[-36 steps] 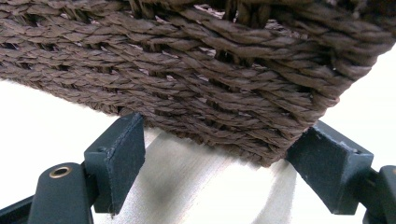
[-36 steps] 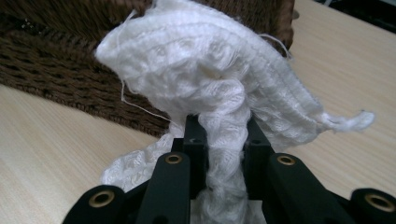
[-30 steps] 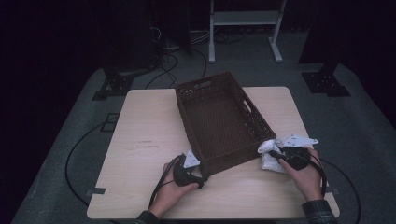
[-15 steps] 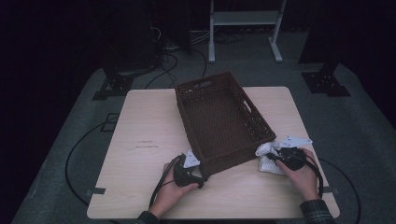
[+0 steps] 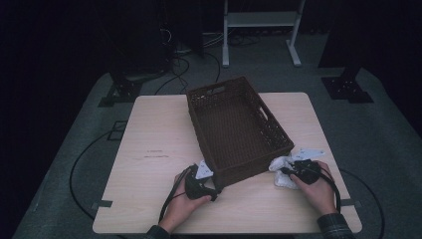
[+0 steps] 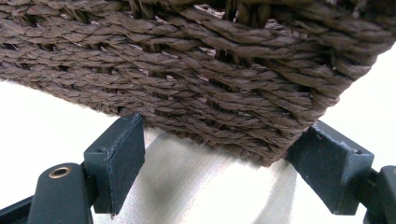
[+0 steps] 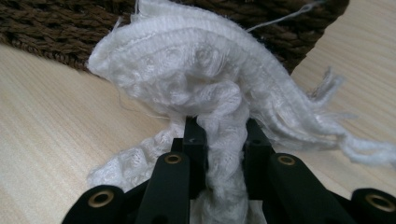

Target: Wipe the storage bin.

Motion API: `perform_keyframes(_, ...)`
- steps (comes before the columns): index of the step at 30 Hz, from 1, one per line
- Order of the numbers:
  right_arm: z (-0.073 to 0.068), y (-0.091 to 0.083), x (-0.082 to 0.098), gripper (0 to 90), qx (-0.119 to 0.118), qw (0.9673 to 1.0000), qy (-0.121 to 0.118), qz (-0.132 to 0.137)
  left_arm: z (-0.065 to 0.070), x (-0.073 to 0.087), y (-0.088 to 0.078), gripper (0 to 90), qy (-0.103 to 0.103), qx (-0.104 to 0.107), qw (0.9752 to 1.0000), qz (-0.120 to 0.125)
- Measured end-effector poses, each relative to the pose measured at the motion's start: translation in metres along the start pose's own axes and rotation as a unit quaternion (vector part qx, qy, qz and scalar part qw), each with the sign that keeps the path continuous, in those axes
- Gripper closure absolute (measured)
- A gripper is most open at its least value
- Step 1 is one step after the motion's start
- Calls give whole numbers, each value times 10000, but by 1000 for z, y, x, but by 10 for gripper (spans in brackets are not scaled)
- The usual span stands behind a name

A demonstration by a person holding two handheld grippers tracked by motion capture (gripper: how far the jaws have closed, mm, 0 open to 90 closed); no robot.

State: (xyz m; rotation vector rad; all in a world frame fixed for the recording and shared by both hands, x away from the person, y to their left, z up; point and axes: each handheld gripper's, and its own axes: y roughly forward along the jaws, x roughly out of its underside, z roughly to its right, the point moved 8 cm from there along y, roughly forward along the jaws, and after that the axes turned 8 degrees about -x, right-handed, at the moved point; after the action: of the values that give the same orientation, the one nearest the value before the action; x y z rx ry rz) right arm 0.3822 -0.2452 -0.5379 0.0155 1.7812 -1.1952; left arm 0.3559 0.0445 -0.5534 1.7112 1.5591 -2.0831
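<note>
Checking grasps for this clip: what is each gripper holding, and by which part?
Right gripper pinches a bunched fold of the white cloth. Left gripper straddles the basket corner, open.

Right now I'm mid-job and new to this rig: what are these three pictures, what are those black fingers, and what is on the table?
There is no robot arm. A person holds a hand-held gripper in each hand. The high view looks down on the table from above the person's side. The other two pictures come from cameras riding on each gripper, looking along its black fingers.

A brown woven basket stands on the table. The left gripper sits at the basket's near corner, its fingers spread either side of that corner; whether they press on it I cannot tell. The right gripper is beside the basket's near right corner, its fingers shut on a white knitted cloth, which partly rests on the table.
</note>
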Motion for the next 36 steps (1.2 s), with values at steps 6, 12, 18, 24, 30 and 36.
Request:
perform_keyframes(6, -5, -17, -9, 762, 117, 9996, -97, 256, 0, 0, 0, 196, -5, 13, 10000, -8)
perform_keyframes(12, -13, -41, -25, 762, 167, 9970, -246, 708, 0, 0, 0, 196, -3, 12, 10000, -9)
perform_keyframes(18, -19, -58, -37, 761, 174, 9939, -342, 1034, 0, 0, 0, 196, -3, 12, 10000, -7)
perform_keyframes(24, -27, -74, -48, 760, 157, 9896, -440, 1360, 0, 0, 0, 196, -6, 13, 10000, -7)
perform_keyframes(30, -34, -71, -54, 760, 44, 9895, -496, 1359, 0, 0, 0, 196, -5, 14, 10000, -8)
perform_keyframes(36, -37, -51, -51, 761, -53, 9922, -520, 1129, 0, 0, 0, 196, -2, 13, 10000, -8)
